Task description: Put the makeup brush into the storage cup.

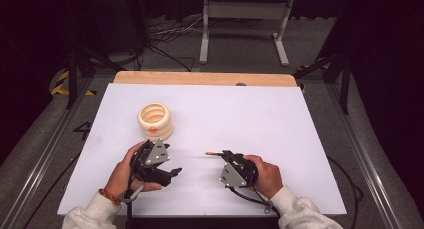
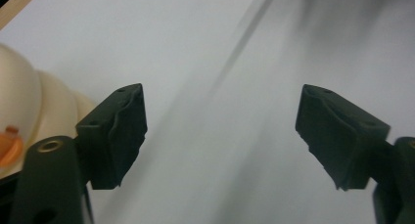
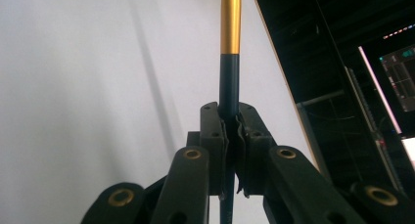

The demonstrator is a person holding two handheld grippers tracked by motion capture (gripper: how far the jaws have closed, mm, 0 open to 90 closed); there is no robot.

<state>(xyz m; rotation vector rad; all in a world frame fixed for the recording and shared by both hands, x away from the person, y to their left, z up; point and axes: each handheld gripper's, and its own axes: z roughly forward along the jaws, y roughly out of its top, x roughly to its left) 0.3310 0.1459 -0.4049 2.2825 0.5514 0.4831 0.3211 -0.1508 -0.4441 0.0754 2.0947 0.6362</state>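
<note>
A thin stick (image 3: 230,48), dark with a gold section, is pinched between the pressed-together jaws of the right gripper (image 3: 230,131), most of it sticking out beyond the fingertips. The left gripper (image 2: 220,131) is held spread wide with nothing between the jaws; a cream ribbed holder (image 1: 155,121) is seen just outside its left finger (image 2: 115,136). Risks, judged: the stick is gripped near one end, so pivoting or slipping is likely if the tip is bumped; the light-looking holder could be tipped if nudged off-centre.

Desk (image 1: 260,114), white top, bare wooden strip along the far edge, cream ribbed ring-shaped holder (image 1: 155,121) standing left of centre, orange spot on its near side
</note>
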